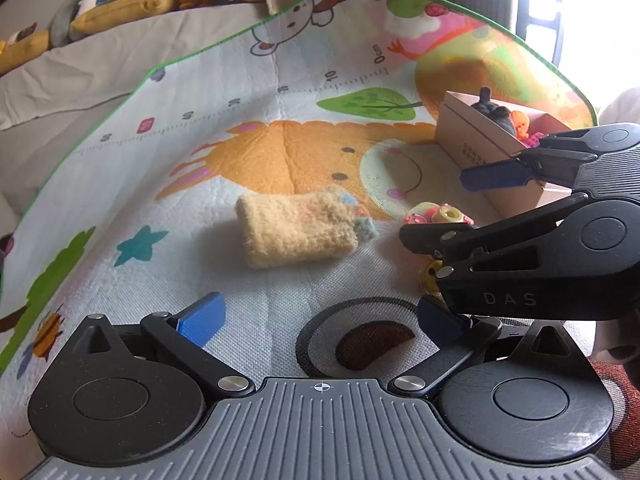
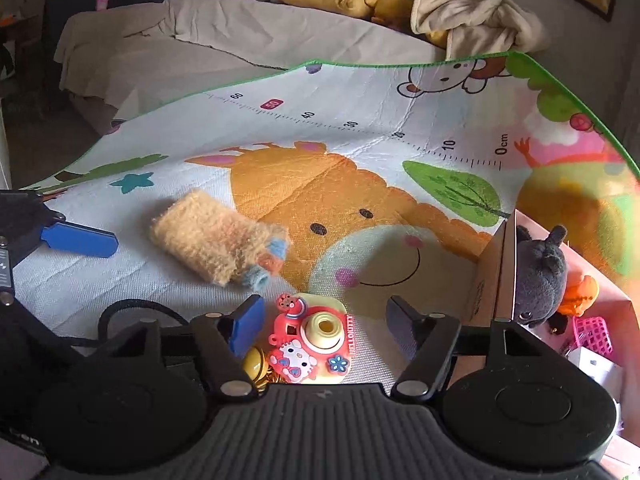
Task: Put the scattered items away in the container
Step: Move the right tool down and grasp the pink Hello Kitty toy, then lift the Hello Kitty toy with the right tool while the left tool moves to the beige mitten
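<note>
Right gripper [image 2: 324,330] spread wide, poised over toy camera [image 2: 310,342] on mat [image 2: 120,280], beside box [image 2: 490,276]. Fingers to be lowered astride camera body, closed on flat sides, yellow bell [image 2: 256,362] kept clear. Left gripper [image 1: 316,320] also spread, nothing held; sock [image 1: 298,230] lies ahead, untouched.

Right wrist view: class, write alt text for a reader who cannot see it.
The open right gripper straddles a pink toy camera lying on a cartoon play mat. A fluffy yellow sock lies further on, and a cardboard box at right holds a grey plush toy.
</note>
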### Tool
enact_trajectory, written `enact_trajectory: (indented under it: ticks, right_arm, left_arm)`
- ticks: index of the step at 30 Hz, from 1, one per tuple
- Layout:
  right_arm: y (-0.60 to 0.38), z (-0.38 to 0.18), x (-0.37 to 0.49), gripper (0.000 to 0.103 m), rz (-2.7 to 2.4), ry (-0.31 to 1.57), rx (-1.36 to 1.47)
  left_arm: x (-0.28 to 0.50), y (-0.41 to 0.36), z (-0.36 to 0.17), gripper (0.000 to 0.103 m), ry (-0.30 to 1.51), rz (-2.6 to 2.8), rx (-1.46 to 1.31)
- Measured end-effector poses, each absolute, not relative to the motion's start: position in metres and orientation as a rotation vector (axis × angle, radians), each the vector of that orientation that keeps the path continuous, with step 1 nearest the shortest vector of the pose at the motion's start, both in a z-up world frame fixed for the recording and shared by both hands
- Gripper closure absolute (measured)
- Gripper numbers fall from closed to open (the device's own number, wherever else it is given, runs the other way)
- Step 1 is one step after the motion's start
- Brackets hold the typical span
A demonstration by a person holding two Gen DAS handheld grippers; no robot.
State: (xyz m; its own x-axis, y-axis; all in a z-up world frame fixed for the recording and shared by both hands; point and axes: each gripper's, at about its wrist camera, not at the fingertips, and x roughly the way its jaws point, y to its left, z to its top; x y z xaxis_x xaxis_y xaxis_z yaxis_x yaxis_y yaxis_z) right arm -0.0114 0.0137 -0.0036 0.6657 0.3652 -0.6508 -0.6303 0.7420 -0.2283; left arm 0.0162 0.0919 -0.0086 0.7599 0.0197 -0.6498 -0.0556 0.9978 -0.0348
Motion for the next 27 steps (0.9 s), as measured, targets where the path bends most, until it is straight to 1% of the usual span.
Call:
enact_trajectory:
  ticks: [3, 4, 5, 6, 7, 16, 22, 24, 26, 27]
  right_arm:
    - [0.013, -0.009, -0.004, 0.033, 0.599, 0.67, -0.437]
    - [0.011, -0.009, -0.003, 0.035, 0.604, 0.676, -0.429]
    - [0.01, -0.009, -0.004, 0.045, 0.613, 0.678, -0.427]
    - [0.009, -0.008, -0.006, 0.054, 0.622, 0.685, -0.431]
    - [0.008, -0.006, -0.008, 0.057, 0.624, 0.685, -0.437]
    - [-0.049, 0.012, -0.042, 0.058, 0.593, 0.679, -0.398]
    - [-0.089, 0.004, -0.071, 0.058, 0.555, 0.677, -0.485]
    - [-0.097, 0.002, -0.08, 0.053, 0.556, 0.662, -0.496]
    - [-0.103, 0.001, -0.085, 0.026, 0.536, 0.654, -0.491]
    - [-0.106, -0.001, -0.087, 0.024, 0.524, 0.653, -0.486]
  left_arm:
    - [0.017, 0.091, -0.009, 0.0, 0.709, 0.041, -0.047]
    - [0.017, 0.089, -0.009, 0.0, 0.712, 0.042, -0.038]
    - [0.018, 0.087, -0.009, 0.0, 0.715, 0.044, -0.027]
    - [0.018, 0.086, -0.01, 0.0, 0.717, 0.046, -0.02]
    - [0.018, 0.087, -0.01, 0.0, 0.717, 0.046, -0.021]
    - [0.019, 0.088, -0.011, 0.0, 0.717, 0.045, -0.021]
    - [0.019, 0.09, -0.011, 0.0, 0.717, 0.044, -0.024]
    - [0.019, 0.09, -0.011, 0.0, 0.717, 0.045, -0.023]
    - [0.02, 0.09, -0.012, 0.0, 0.719, 0.046, -0.02]
    - [0.019, 0.089, -0.012, 0.0, 0.719, 0.047, -0.018]
